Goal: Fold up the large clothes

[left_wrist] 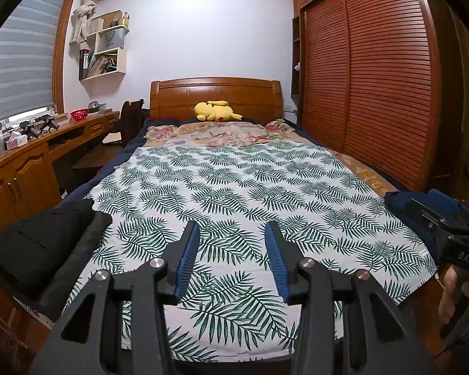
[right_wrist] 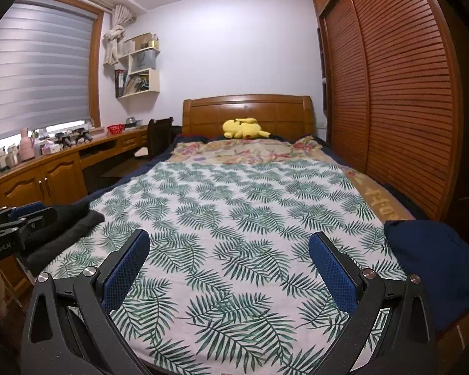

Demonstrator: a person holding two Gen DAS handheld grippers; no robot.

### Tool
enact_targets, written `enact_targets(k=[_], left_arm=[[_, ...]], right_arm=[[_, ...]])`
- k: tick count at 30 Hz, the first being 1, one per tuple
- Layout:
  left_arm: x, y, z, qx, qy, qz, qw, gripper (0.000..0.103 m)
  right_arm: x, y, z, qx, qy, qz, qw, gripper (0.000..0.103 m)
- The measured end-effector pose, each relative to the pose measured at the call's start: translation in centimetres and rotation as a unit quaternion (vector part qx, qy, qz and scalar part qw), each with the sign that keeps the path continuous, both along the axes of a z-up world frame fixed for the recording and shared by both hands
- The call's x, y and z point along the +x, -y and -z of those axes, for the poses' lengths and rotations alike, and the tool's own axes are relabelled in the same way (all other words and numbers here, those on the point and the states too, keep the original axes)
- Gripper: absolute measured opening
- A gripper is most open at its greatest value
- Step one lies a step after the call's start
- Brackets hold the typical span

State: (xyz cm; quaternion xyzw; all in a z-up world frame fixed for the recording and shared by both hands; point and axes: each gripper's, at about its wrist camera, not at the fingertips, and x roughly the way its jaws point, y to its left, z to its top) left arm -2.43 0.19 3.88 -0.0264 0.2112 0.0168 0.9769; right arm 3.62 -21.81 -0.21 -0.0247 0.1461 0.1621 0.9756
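A black folded garment (left_wrist: 43, 240) lies on the bed's near left corner; it also shows in the right wrist view (right_wrist: 68, 222). A navy garment (right_wrist: 428, 262) lies bunched at the near right edge, also in the left wrist view (left_wrist: 400, 203). My left gripper (left_wrist: 231, 234) is open and empty above the leaf-print sheet (left_wrist: 234, 187), to the right of the black garment. My right gripper (right_wrist: 228, 247) is wide open and empty above the sheet (right_wrist: 234, 212), just left of the navy garment. Each gripper shows at the edge of the other's view.
A yellow plush toy (left_wrist: 214, 111) lies by the wooden headboard (left_wrist: 215, 93). A slatted wardrobe (left_wrist: 375, 78) runs along the right side. A wooden desk (left_wrist: 31, 156) with clutter and a chair (left_wrist: 133, 118) stand on the left. Wall shelves (left_wrist: 104, 53) hang above.
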Motion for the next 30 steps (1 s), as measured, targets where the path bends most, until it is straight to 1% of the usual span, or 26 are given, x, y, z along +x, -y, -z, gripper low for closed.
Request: enact_targets(k=[30], left_arm=[[-0.06,0.53,0.02,0.000,0.000,-0.001,1.0000,0.043]], right_arm=[[-0.29,-0.16,-0.13,0.005,0.002,-0.002,1.000,0.103]])
